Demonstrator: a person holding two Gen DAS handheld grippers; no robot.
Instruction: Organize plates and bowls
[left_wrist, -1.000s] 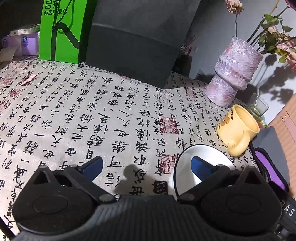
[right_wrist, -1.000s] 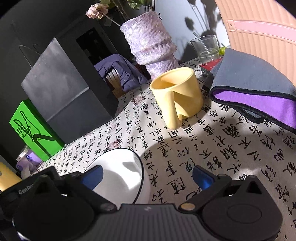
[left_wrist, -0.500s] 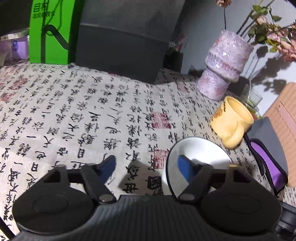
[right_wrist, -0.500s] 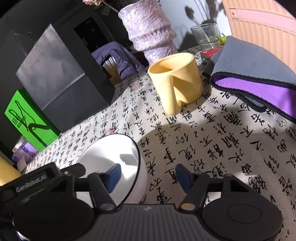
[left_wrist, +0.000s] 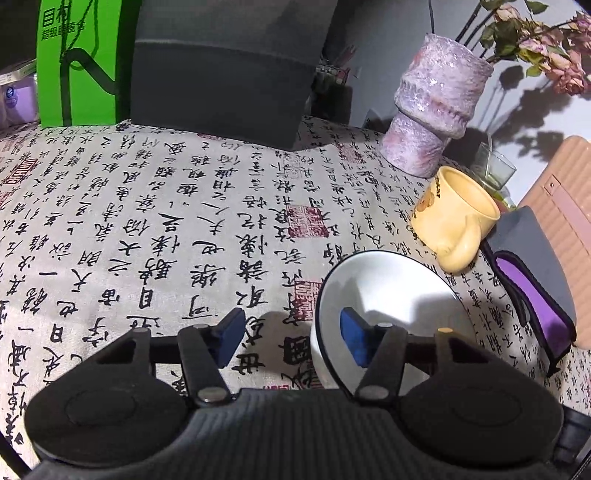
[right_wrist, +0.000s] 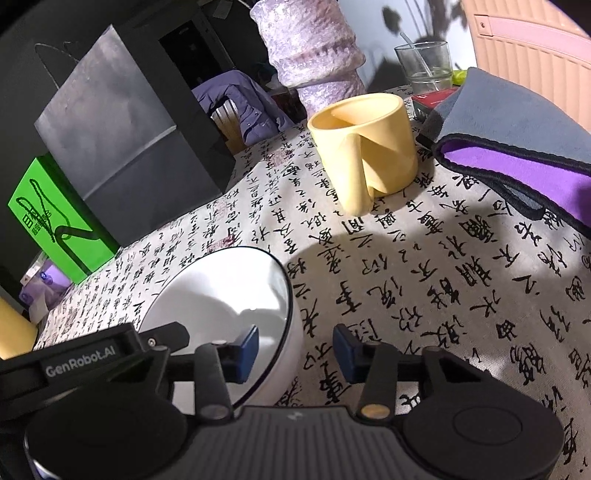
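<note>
Bowl (left_wrist: 391, 295), white, sits on the calligraphy-print tablecloth (left_wrist: 147, 221), just in front of the yellow mug (left_wrist: 454, 218). Left gripper (left_wrist: 291, 341) and right gripper (right_wrist: 291, 350) both straddle its rim from opposite sides, one pad inside, one outside; jaws closing, pads not yet pressing. Purple vase (left_wrist: 432, 110) behind the mug.

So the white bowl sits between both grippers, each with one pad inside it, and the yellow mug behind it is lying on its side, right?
Not quite. The mug stands upright, shown clearly in the right wrist view. The rest holds: the bowl sits between the left gripper and right gripper, whose jaws are closing, one pad inside each.
</note>
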